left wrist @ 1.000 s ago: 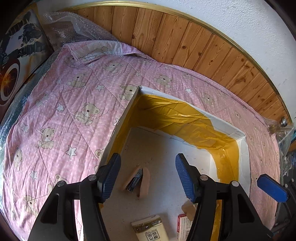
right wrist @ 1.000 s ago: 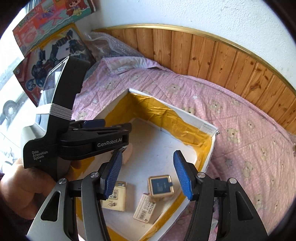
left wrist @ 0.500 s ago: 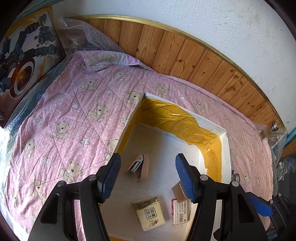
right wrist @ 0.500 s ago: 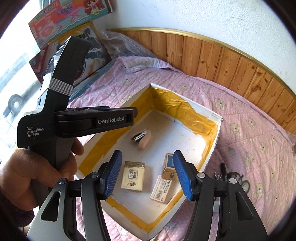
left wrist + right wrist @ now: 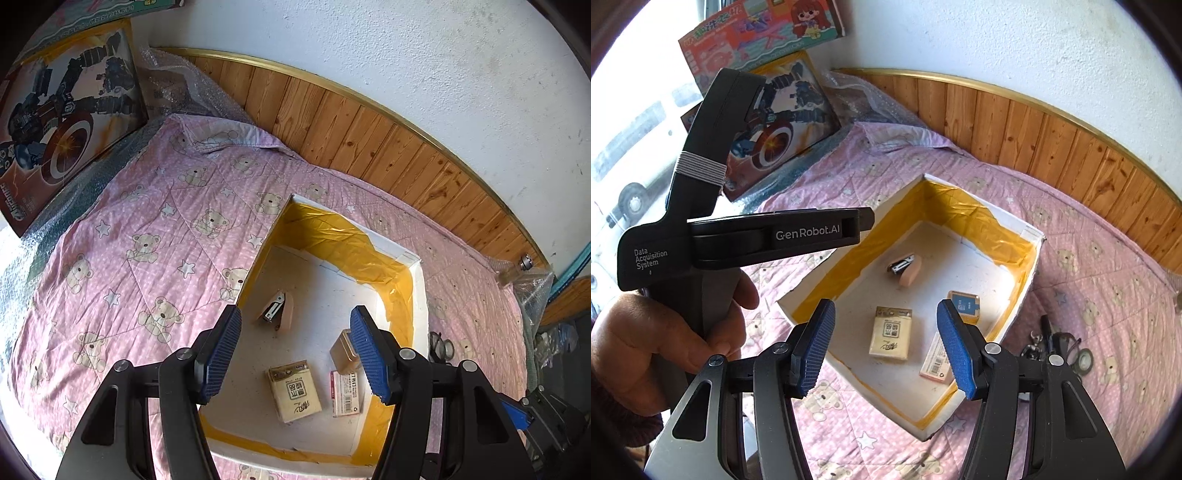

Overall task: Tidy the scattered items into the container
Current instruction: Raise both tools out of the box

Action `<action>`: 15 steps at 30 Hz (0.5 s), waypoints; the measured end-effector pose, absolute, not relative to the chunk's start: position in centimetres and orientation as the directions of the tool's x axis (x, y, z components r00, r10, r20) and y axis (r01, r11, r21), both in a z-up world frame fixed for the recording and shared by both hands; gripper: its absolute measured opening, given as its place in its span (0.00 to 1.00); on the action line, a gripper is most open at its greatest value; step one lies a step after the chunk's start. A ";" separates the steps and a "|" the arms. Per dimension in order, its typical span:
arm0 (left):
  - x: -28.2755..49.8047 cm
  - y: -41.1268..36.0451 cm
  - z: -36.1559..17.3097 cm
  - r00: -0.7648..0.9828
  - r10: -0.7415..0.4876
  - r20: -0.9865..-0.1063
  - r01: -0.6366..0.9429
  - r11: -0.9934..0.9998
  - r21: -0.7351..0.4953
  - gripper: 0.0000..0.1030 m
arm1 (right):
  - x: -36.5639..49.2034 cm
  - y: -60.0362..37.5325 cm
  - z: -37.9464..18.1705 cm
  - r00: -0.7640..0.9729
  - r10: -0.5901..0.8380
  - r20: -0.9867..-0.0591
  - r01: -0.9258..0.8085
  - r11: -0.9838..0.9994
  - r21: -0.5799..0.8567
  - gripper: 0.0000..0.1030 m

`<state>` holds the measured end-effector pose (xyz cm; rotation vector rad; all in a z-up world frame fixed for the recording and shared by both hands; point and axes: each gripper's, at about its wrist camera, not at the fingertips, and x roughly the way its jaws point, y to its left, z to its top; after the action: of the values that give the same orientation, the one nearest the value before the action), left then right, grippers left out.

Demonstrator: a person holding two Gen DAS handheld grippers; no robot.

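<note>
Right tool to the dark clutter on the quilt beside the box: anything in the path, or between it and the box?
Nothing visible blocks the right tool from the clutter on the quilt; it lies to the tool's right, open from above. Between it and the box floor stands only the box's white wall, to be lifted over.

Layout: box (image 5: 1028,284) on bedspread (image 5: 129,236), four items inside, loose items outside to its right.

In the box: stapler (image 5: 905,268) toward the far side; paper packet (image 5: 890,333) nearer, roughly central; small tin (image 5: 964,303) to its right, by the right wall; flat carton (image 5: 936,360) in front of the tin, right of the packet. Items apart, none stacked as far as seen. Outside, just beside the right wall, a cluster of small objects (image 5: 1060,341) lies on the bedspread. Picture boxes (image 5: 783,125) lean at far left; wood panelling (image 5: 369,136) runs behind the bed.
</note>
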<state>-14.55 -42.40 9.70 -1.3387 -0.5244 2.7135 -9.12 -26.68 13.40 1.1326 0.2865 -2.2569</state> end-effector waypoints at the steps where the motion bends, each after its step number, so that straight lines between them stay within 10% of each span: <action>1: -14.2 -42.4 9.9 -0.621 0.217 -0.753 0.083 -0.937 -0.339 0.61 | -8.8 -26.7 13.5 -0.461 -0.412 -0.786 0.596 -0.800 0.070 0.59; 15: -8.8 -40.9 11.8 -0.656 0.298 -0.693 0.034 -0.906 -0.422 0.61 | -6.1 -24.2 14.3 -0.443 -0.471 -0.763 0.592 -0.793 0.146 0.59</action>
<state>-8.79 -40.94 11.80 -1.2245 -0.6112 2.6617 -6.13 -24.23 14.32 1.1186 0.1876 -2.2311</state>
